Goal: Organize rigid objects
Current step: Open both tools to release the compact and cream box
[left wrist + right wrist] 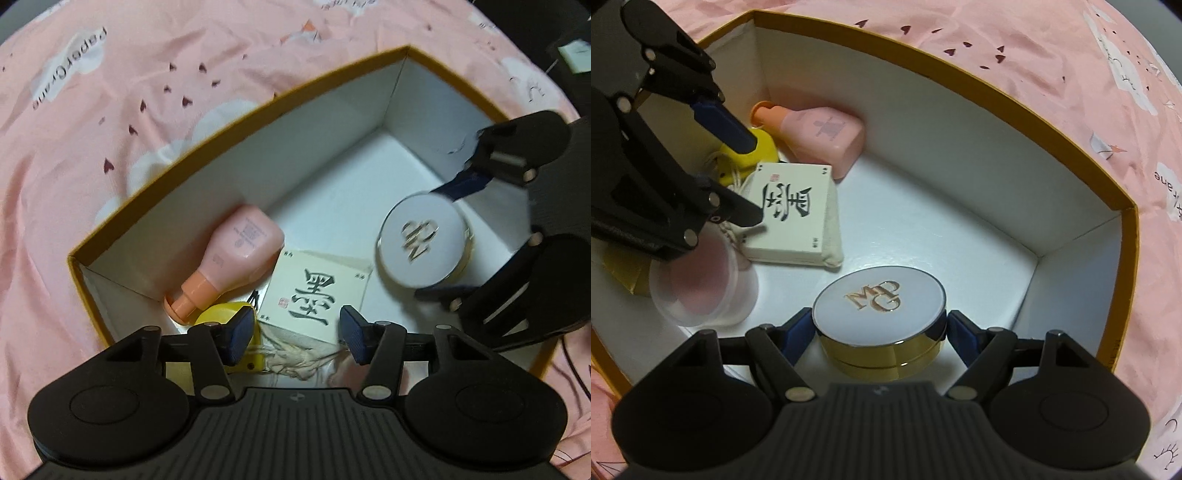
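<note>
My box (997,92) is white inside with an orange rim. The compact (879,295) has a white lid, gold lettering and gold sides. The bottle (827,136) is pink. The sheet (92,147) is pink with dark hearts.

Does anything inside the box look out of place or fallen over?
Yes. The pink bottle lies on its side against the wall of the box, not upright. The white card box sits askew on a cloth pouch. Nothing looks spilled or damaged.

White-lidded gold compact (881,319) upright in box (960,206), pink bottle (827,138) lying
</note>
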Available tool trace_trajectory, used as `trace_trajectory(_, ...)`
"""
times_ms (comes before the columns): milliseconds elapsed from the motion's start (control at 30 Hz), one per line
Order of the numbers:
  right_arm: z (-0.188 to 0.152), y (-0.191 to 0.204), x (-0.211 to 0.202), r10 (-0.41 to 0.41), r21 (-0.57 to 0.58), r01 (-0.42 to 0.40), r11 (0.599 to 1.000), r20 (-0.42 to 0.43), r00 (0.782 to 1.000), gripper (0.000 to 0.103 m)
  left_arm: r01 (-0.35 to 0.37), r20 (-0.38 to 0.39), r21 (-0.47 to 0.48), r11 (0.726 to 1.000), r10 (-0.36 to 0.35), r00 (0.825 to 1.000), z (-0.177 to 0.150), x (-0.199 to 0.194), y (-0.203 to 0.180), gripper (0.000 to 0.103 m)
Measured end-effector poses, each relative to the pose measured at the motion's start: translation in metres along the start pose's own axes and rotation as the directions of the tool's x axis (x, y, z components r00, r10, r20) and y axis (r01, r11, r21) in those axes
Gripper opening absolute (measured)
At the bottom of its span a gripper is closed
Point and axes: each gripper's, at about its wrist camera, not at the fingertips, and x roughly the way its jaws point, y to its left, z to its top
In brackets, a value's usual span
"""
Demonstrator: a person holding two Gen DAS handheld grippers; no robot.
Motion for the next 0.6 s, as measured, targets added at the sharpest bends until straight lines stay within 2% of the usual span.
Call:
trace_trajectory(100,0.001,0.002,0.001,0.030,0.014,-0.030,0.999,0.000,1.000,0.076,-0.005,0.033,-0.001,1.000,0.005,0.999,-0.006,-0.011,-0.005,0.063)
trace_trajectory(267,0.005,0.005,0.005,0.060,0.047,-0.059,0.997,-0.029,0.998,0.076,-0.034,0.107,-0.072,0.997,0.042,0.993,-0.015,-0.024,-0.007,0.063)
trace_trajectory(433,0.007,0.009,0.009,0.090,0.057,-0.086,0.995,-0.059,0.994,0.076,-0.074,0.218,-0.157,0.985,0.108,0.970,-0.031,-0.035,-0.018,0.063)
trace_trajectory(600,0.005,0.018,0.011,0.118,0.035,-0.116,0.993,-0.078,0.990,0.076,-0.108,0.278,-0.265,0.958,0.183,0.943,-0.050,-0.040,-0.023,0.063)
